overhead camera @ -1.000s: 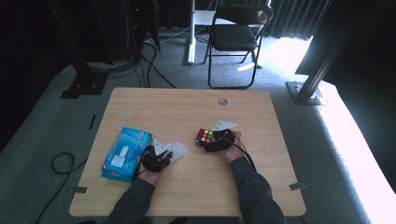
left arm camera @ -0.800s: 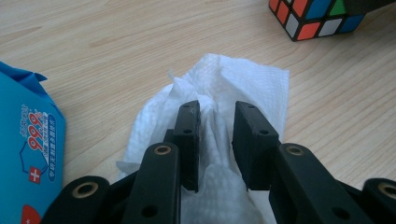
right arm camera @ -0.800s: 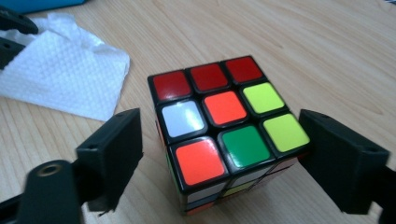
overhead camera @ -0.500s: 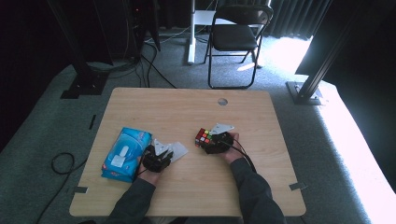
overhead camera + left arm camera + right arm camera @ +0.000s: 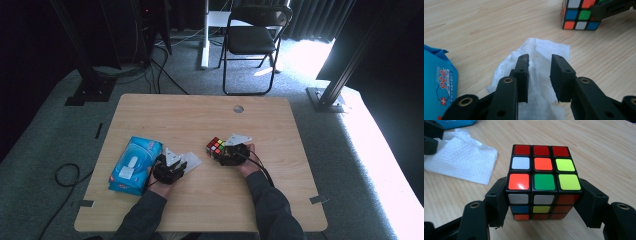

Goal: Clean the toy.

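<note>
The right hand-held gripper (image 5: 544, 202) has just been closing on the puzzle cube (image 5: 543, 182), and its jaws now press the cube's two side faces at mid-bench. The cube looks rigid, light and glossy, so flat opposite faces suit best. The left hand-held gripper (image 5: 540, 75), jaws just opened to a narrow gap, straddles a soft, limp tissue (image 5: 541, 51) beside the blue wipes pack (image 5: 134, 164).

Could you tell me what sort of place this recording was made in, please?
Probably a lab or studio set up for recording, not a home: a bare wooden table on grey carpet, a folding chair, black metal stands and loose cables around it.
</note>
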A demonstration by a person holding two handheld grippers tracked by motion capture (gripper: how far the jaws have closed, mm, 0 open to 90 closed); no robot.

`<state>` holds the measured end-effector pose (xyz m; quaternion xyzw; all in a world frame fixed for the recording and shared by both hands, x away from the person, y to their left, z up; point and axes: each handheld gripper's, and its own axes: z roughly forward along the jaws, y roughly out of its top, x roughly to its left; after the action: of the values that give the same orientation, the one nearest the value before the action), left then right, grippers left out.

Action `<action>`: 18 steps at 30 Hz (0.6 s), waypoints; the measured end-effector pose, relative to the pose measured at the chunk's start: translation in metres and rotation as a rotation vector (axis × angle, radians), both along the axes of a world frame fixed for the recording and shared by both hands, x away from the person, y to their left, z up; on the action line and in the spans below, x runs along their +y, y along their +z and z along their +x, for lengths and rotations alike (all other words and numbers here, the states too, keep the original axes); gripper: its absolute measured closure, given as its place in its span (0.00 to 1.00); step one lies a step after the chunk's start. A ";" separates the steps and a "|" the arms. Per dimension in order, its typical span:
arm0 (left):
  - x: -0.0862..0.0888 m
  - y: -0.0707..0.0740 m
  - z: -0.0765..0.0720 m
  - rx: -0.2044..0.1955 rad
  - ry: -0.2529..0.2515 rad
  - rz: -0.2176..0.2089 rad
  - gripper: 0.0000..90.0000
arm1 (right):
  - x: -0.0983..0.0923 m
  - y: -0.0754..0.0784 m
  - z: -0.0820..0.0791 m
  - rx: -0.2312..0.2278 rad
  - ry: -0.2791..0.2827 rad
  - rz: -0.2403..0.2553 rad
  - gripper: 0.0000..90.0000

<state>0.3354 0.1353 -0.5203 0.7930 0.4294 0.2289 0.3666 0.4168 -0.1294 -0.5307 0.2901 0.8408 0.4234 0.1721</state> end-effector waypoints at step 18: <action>0.000 -0.018 0.010 0.113 0.058 0.033 0.63 | 0.006 0.009 -0.020 -0.003 0.026 0.067 0.38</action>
<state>0.3457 0.1357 -0.5380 0.7978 0.4684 0.2013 0.3219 0.3972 -0.1230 -0.5220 0.2840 0.8296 0.4539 0.1583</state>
